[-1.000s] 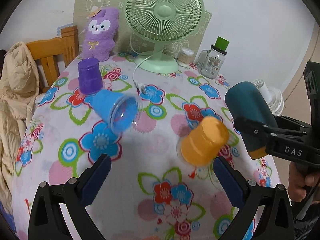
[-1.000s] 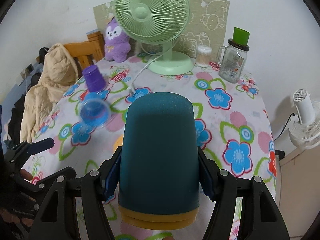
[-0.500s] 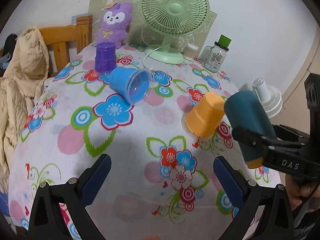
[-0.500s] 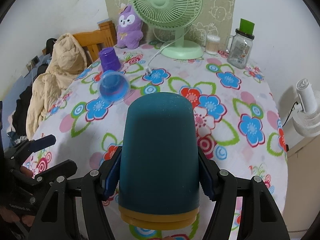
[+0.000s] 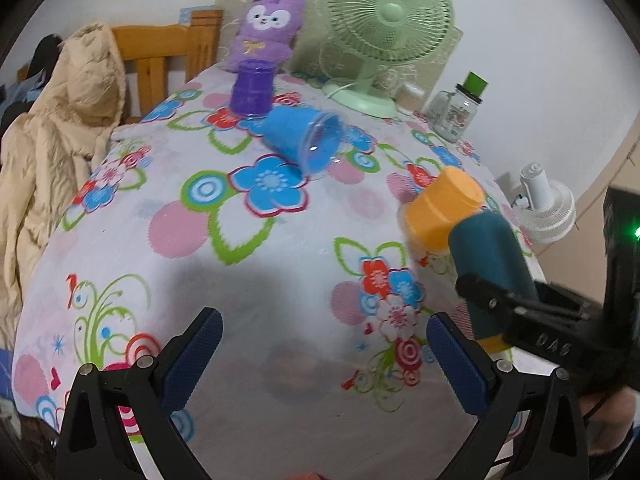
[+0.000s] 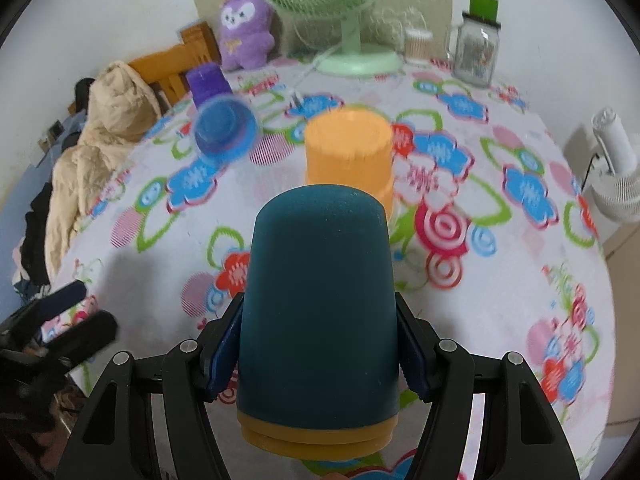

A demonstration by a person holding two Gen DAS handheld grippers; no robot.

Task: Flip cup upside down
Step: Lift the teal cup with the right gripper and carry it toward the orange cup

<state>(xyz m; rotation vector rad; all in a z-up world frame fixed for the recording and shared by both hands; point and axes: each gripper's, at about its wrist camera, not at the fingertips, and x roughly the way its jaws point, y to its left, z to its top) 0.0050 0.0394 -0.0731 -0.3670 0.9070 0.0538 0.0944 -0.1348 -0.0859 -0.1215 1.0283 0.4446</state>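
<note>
Right gripper [image 6: 322, 364]: closed on the teal cup [image 6: 320, 304], blue pads pressing its two sides low on the body. In its own view the cup's closed base points away from the camera and the yellow-trimmed mouth sits nearest the lens.
Teal cup, attitude: held clear of the table; in the left wrist view it [image 5: 494, 276] leans over the near right edge, base up and mouth down, so it reads as already inverted or nearly so.
Left gripper [image 5: 320, 364]: jaws wide apart, nothing between them, hanging above the near part of the tablecloth [image 5: 248, 288].
Orange cup [image 6: 348, 156]: mouth down on the cloth, just beyond the teal cup. Judged done.
Purple cup [image 5: 253, 88]: mouth down toward the far left, in front of the plush toy [image 5: 264, 28]. Judged done.
Blue cup [image 5: 304, 140]: on its side, open mouth facing the near right, just beside the purple cup. Not inverted.
Surroundings: green fan [image 5: 384, 20] and glass jar [image 5: 456, 114] along the far edge; beige jacket [image 5: 60, 132] over a chair on the left.
Progress: two cups stand inverted, a third is turned over in the grip but not set down. Judged past the midpoint.
Remaining: place the teal cup rim-down on a flat spot, release, then right and invert the blue cup.
Risk: teal cup hangs near the table edge; setting it down there could tip it off.
</note>
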